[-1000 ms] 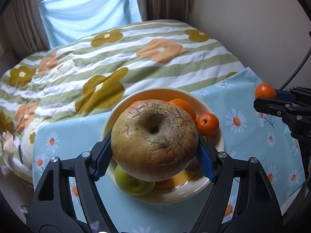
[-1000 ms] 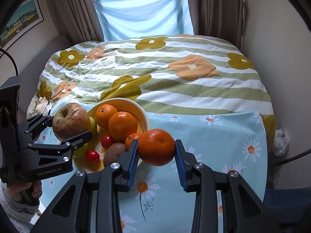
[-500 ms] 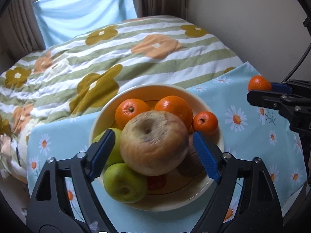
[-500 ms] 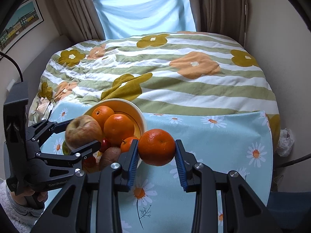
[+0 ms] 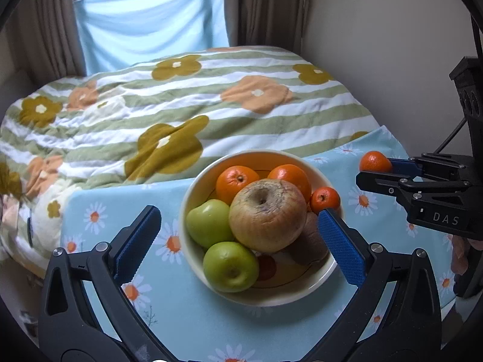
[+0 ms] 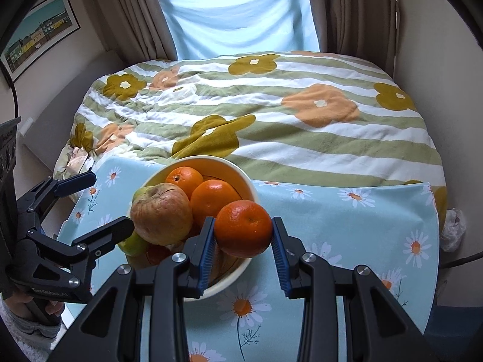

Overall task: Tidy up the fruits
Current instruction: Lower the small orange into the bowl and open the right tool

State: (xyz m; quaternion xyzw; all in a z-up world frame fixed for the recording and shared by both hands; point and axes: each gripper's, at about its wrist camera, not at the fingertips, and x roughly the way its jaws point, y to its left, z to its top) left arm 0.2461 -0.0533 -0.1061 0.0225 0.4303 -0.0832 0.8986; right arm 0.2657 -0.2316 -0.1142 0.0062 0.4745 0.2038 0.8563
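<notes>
A cream bowl (image 5: 271, 297) stands on the blue daisy cloth. In it a large wrinkled brown apple (image 5: 267, 214) lies on top of two green apples (image 5: 231, 266), two oranges (image 5: 236, 181), a small mandarin (image 5: 324, 199) and a kiwi (image 5: 309, 241). My left gripper (image 5: 240, 242) is open and empty, pulled back from the apple, jaws wide on either side of the bowl. My right gripper (image 6: 243, 241) is shut on an orange (image 6: 244, 227), held just above the bowl's near right rim (image 6: 232, 279). It also shows in the left wrist view (image 5: 374, 163).
The bowl sits near the far edge of the daisy cloth (image 6: 347, 220). Behind it lies a bed with a striped flowered quilt (image 6: 271, 111). A wall runs along the right side (image 5: 392, 45). Curtains and a blue sheet hang at the back (image 6: 238, 18).
My left gripper opened, let the brown apple go onto the fruit in the bowl, and drew back. My right gripper carried its orange left toward the bowl.
</notes>
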